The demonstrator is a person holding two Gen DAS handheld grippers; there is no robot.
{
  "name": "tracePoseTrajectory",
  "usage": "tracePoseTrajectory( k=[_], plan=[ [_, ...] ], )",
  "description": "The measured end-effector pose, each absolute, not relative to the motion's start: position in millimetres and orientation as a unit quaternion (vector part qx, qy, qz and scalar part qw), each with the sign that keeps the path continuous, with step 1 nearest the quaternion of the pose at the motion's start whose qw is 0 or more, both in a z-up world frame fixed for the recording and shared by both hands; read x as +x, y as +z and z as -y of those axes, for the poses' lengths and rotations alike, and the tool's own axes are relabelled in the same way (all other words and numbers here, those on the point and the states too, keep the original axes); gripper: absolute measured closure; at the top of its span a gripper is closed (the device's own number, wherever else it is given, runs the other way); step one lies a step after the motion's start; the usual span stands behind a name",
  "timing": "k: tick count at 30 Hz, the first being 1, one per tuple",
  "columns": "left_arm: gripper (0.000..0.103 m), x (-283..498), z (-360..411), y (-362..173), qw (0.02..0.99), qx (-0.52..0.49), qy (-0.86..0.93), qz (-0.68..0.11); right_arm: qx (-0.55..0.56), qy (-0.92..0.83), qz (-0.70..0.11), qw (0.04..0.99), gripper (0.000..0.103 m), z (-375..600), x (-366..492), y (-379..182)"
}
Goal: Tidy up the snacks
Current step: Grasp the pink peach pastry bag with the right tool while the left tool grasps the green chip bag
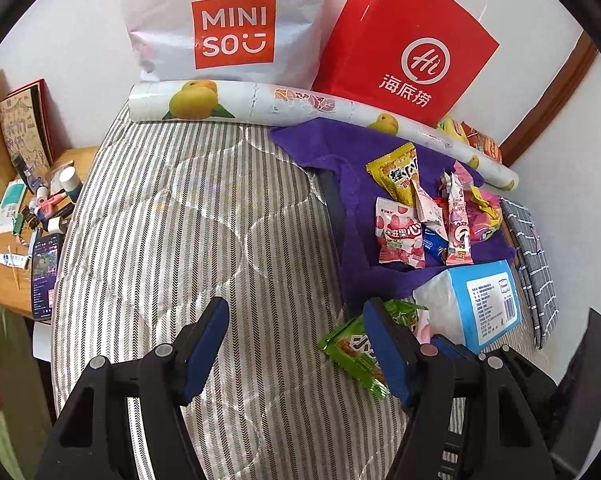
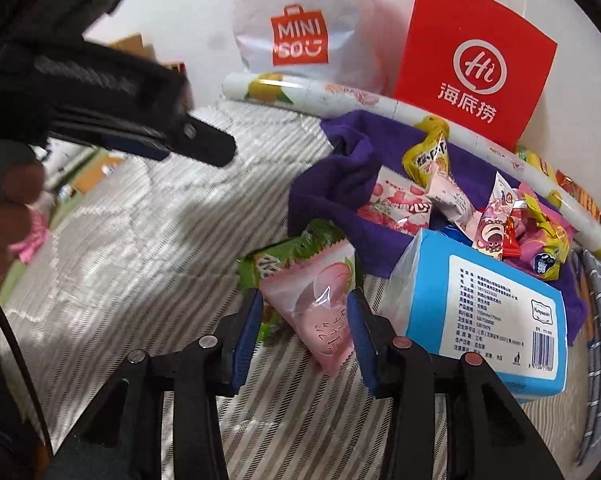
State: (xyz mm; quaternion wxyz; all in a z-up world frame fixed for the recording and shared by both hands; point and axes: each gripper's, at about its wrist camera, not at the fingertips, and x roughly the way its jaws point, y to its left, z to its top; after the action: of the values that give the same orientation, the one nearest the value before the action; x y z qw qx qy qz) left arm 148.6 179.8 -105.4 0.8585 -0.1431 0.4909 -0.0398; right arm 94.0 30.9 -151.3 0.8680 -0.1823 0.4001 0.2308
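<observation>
My right gripper is shut on a pink triangular snack packet, whose sides rest against both blue pads. Just behind it a green snack packet lies on the striped bedding. A pile of small snack packets sits on a purple cloth. My left gripper hangs open over the bedding with nothing between its fingers. The green packet lies by its right finger. The same snack pile rests on the purple cloth.
A blue tissue pack lies beside the snacks. At the back stand a white Miniso bag, a red paper bag and a fruit-printed roll. A cluttered wooden desk is on the left, a grey checked cloth on the right.
</observation>
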Motion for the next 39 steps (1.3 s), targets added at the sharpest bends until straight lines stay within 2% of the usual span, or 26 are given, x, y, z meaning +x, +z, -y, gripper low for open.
tracePoseTrajectory(
  k=[4, 8, 20, 27, 39],
  plan=[
    [0.035, 147.9, -182.6, -108.5, 0.857, -0.147, -0.041, -0.492, -0.188, 0.225, -0.404, 0.867, 0.057, -33.7, 98.3, -155.7],
    [0.035, 146.1, -182.8, -110.4, 0.856, -0.144, -0.040, -0.494, -0.169, 0.235, -0.401, 0.869, 0.068, -26.8, 96.6, -148.0],
    [0.035, 142.0, -153.0, -119.0, 0.851, -0.129, -0.054, -0.507, -0.112, 0.299, -0.381, 0.868, 0.069, 11.5, 57.2, -104.6],
    [0.035, 137.6, -127.6, -134.1, 0.846, -0.114, -0.077, -0.514, -0.114, 0.267, -0.385, 0.876, 0.069, 65.4, 33.3, -95.6],
    [0.035, 156.1, -88.2, -147.3, 0.845, -0.069, -0.103, -0.520, -0.109, 0.161, -0.443, 0.875, 0.069, 138.2, 52.5, -129.5]
  ],
)
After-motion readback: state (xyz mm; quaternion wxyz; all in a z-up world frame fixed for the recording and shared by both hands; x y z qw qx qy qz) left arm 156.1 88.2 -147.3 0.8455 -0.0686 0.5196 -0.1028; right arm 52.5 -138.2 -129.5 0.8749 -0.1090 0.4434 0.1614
